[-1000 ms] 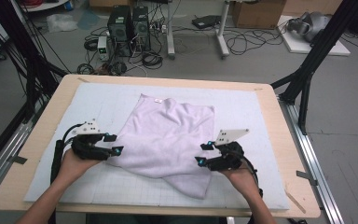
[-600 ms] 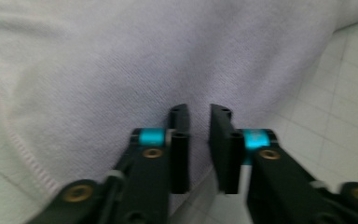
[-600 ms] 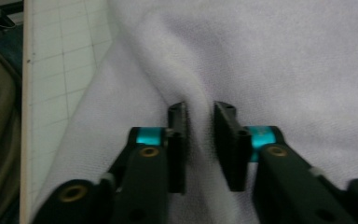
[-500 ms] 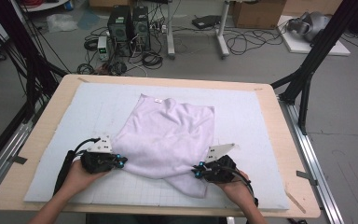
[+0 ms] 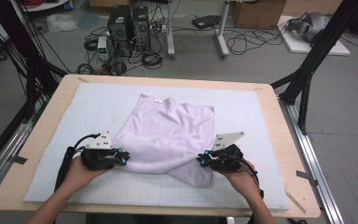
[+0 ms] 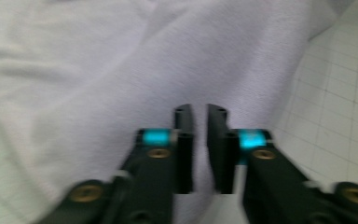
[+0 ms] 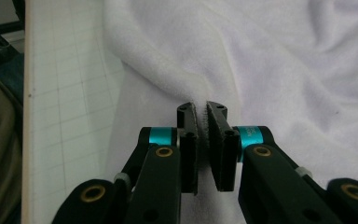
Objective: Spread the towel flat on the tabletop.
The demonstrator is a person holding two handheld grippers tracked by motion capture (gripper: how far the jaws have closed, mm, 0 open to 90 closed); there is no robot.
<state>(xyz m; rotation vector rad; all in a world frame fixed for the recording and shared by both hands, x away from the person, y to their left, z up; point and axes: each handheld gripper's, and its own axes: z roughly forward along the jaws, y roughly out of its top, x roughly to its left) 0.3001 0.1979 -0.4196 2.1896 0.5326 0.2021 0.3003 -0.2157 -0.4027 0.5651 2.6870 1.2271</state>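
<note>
Cloth comes first: the pale lilac terry towel (image 5: 170, 135) lies rumpled in the middle of the white gridded mat (image 5: 261, 116) on the pale wooden table (image 5: 56, 100), and its near edge runs between your two hands, so the fabric stretches away from both claws toward the far side. Your right gripper (image 5: 202, 160) sits at the towel's near right flap, and in the right gripper view its jaws are pinched tight on a raised fold of cloth (image 7: 200, 100). Your left gripper (image 5: 125, 157) rests at the near left edge; in the left gripper view (image 6: 199, 112) its jaws have just been opening a little, and towel lies under and between them, but the blurred picture doesn't let you tell whether the pads still press it. Both forearms come in low and level, wrists flat, claws pointing inward toward each other. Any lift likely depends on the left hold being as sure as the right.
</note>
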